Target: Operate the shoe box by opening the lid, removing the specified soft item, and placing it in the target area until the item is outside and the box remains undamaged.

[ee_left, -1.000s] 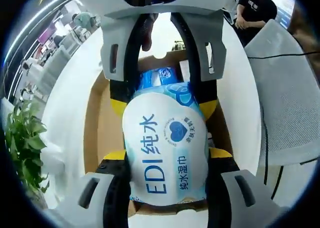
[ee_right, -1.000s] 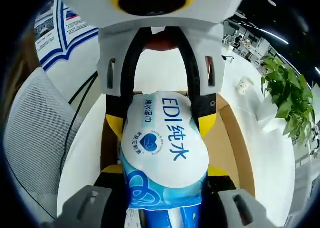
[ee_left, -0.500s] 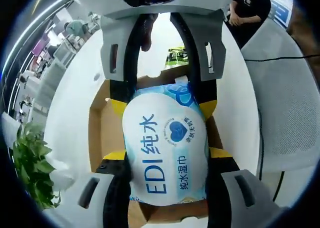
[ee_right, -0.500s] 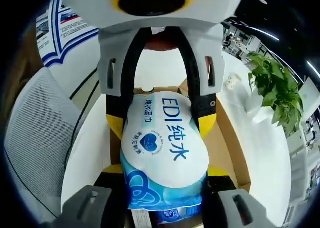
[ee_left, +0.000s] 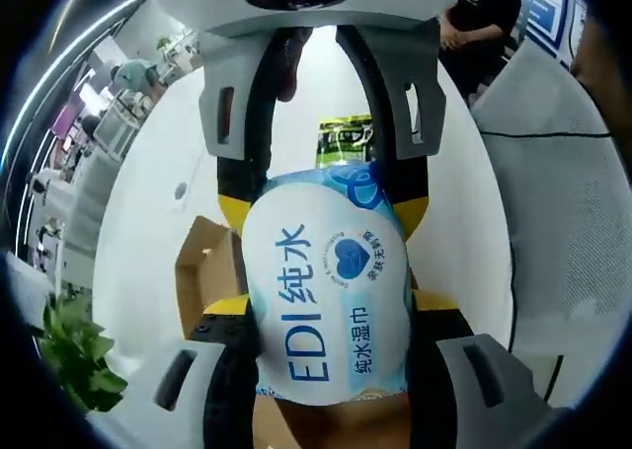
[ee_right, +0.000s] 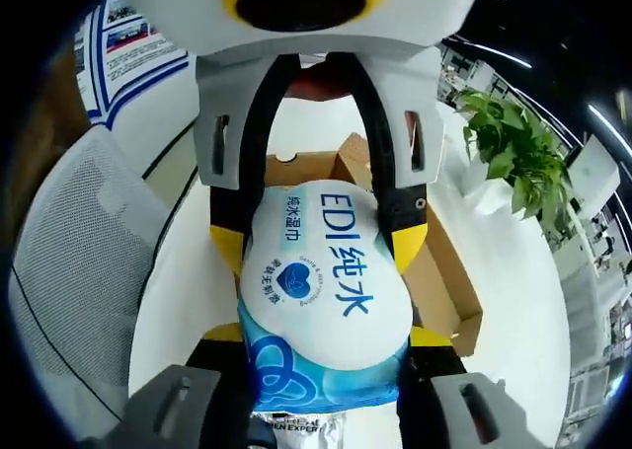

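Observation:
A soft white and blue pack of wet wipes [ee_left: 326, 291] with "EDI" print is held from its two ends by both grippers. My left gripper [ee_left: 331, 306] is shut on its near end, and my right gripper [ee_left: 321, 210] reaches in from the top, shut on the far end. From the other side the wipes pack [ee_right: 326, 281] sits in my right gripper [ee_right: 324, 336], with my left gripper [ee_right: 318, 237] facing it. The open brown cardboard shoe box [ee_left: 202, 271] lies beside the pack on the white table. In the right gripper view the shoe box [ee_right: 439, 271] shows on the right.
A green packet [ee_left: 346, 138] lies on the white table [ee_left: 158, 202] beyond the pack. A silver packet [ee_right: 296, 431] lies under it. A grey mesh chair [ee_left: 563, 222] stands by the table. A potted plant [ee_right: 513, 153] stands past the box. A person [ee_left: 479, 25] stands far off.
Both grippers have carried the pack sideways off the box: the box was under the pack and now lies to one side. A green packet and a silver one have come into view.

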The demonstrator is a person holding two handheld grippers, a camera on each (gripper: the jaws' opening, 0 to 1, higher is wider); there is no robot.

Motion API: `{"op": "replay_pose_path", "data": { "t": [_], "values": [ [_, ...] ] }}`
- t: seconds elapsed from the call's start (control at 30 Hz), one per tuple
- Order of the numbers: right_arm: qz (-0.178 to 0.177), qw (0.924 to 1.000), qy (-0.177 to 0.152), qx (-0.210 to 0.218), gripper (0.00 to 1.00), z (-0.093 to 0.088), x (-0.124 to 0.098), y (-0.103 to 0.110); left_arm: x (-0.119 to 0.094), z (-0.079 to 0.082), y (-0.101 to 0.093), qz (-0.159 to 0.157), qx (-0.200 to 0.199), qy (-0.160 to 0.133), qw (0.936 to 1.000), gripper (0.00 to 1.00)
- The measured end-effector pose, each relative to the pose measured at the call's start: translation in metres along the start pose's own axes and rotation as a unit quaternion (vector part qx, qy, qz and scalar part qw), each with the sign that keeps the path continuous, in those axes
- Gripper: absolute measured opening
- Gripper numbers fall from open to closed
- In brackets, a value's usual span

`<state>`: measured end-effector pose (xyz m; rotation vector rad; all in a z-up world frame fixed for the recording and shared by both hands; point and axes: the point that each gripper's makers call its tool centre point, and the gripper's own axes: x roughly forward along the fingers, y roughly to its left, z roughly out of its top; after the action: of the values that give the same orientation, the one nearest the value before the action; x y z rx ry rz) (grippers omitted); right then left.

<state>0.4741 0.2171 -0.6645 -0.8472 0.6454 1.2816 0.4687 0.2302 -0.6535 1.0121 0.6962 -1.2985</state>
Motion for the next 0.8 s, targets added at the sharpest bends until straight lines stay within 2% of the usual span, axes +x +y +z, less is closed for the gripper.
{"op": "replay_pose_path", "data": {
  "t": [0.27, 0.8],
  "values": [
    [-0.017, 0.9997, 0.004, 0.019, 0.55, -0.028, -0.025, 0.0, 0.01, 0.036, -0.002, -0.009, 0.025, -0.006, 0.9996, 0.59],
    [-0.046, 0.9974, 0.015, 0.054, 0.55, -0.079, -0.069, 0.002, 0.034, 0.097, -0.002, -0.024, 0.068, -0.017, 0.9973, 0.59]
  ]
}}
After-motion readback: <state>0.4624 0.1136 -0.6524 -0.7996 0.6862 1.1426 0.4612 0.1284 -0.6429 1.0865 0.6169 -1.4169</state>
